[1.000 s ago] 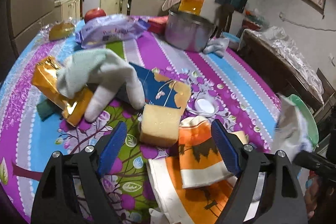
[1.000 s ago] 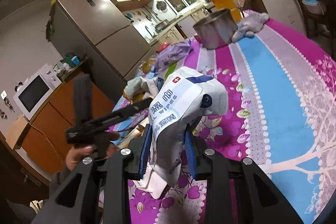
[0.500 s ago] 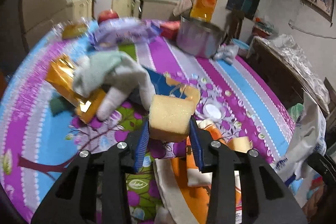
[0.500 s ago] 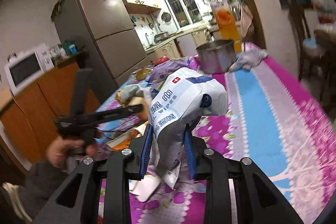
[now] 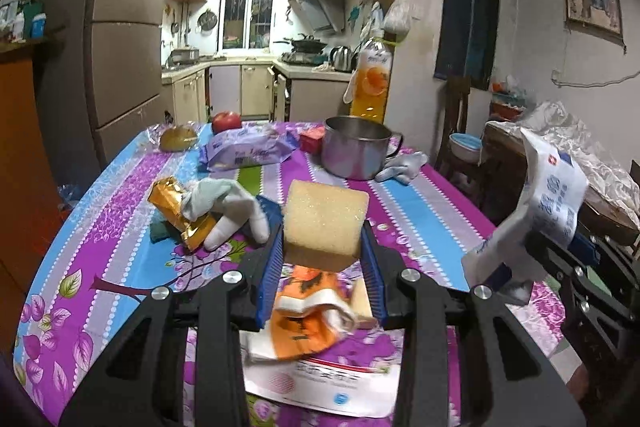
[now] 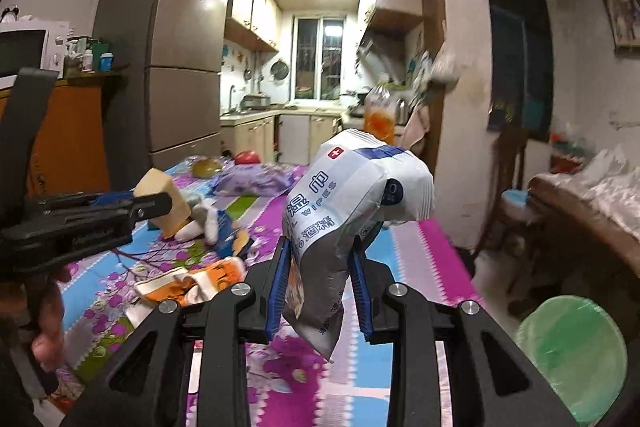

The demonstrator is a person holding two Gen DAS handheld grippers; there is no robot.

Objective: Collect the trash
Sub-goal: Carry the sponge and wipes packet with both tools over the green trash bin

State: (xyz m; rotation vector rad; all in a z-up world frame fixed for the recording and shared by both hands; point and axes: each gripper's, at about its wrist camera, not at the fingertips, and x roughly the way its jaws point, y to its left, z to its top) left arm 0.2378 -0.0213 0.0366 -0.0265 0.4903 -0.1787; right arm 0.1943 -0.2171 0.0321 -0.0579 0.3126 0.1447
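My left gripper [image 5: 322, 259] is shut on a yellow sponge [image 5: 325, 221] and holds it above the table. The sponge also shows in the right wrist view [image 6: 164, 203]. My right gripper [image 6: 320, 275] is shut on a white and blue wet-wipes packet [image 6: 352, 211], held in the air over the table's right side. The packet also shows in the left wrist view [image 5: 548, 195]. An orange and white wrapper [image 5: 308, 311] lies on the table under the sponge, on a white sheet [image 5: 320, 383]. A gold wrapper [image 5: 180, 215] lies at left beside a grey glove [image 5: 228, 211].
A steel pot [image 5: 354, 151], an orange drink bottle [image 5: 374, 83], a purple packet [image 5: 248, 151], an apple [image 5: 226, 121] and a second glove [image 5: 402, 165] sit at the table's far end. A green-lidded bin [image 6: 572, 351] stands on the floor at right. A chair [image 5: 460, 131] stands beyond the table's right edge.
My left gripper closed on the sponge and lifted it off the table. My right gripper kept hold of the wipes packet and tilted up to a level view.
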